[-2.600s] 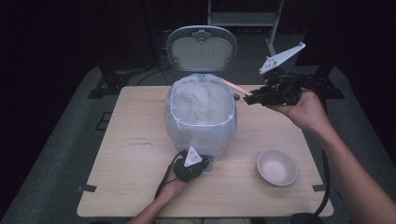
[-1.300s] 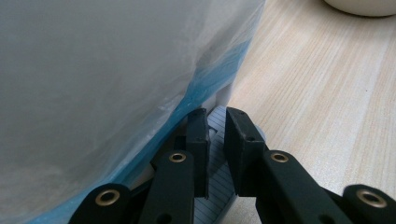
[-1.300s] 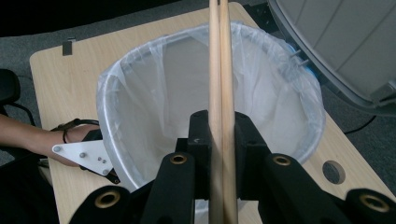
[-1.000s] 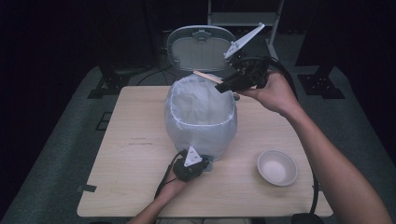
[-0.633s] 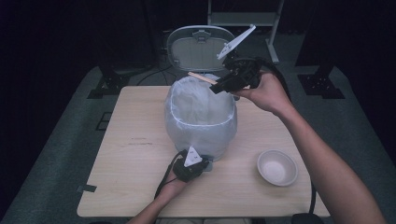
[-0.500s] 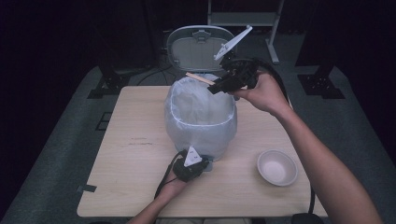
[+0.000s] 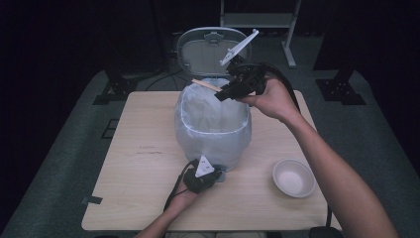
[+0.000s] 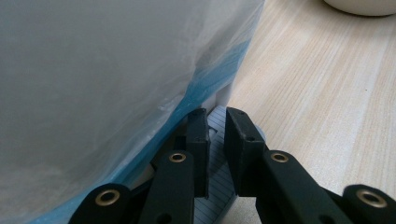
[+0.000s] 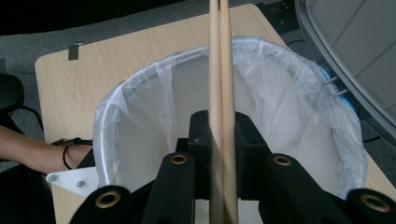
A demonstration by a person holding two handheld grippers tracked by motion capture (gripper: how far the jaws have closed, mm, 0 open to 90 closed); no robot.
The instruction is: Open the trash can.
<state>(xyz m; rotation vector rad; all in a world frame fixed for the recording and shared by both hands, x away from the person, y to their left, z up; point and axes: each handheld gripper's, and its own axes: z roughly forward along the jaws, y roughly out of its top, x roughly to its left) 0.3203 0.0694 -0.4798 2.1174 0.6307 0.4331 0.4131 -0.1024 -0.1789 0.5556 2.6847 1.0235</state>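
A pedal bin (image 7: 213,126) lined with a white plastic bag stands mid-table, its grey lid (image 7: 210,49) raised. My right gripper (image 7: 224,94) is shut on a pair of wooden chopsticks (image 7: 205,85), which stick out to the left over the bin's far rim. In the right gripper view the chopsticks (image 9: 219,70) run straight up between the jaws of that gripper (image 9: 219,123), above the bag's open mouth (image 9: 116,102). My left gripper (image 7: 212,172) is low at the bin's front foot. Its jaws (image 8: 215,116) are shut over the ribbed grey pedal (image 8: 217,182), beside the bag (image 8: 102,70).
A small white bowl (image 7: 293,177) sits at the table's front right, and its edge (image 8: 359,4) also appears in the left gripper view. Bare wooden table (image 7: 143,148) lies left of the bin. Dark floor and stand legs surround the table.
My right hand has carried the chopsticks leftward from the bin's right side to over its far rim, slightly lower. The left gripper has stayed at the pedal.
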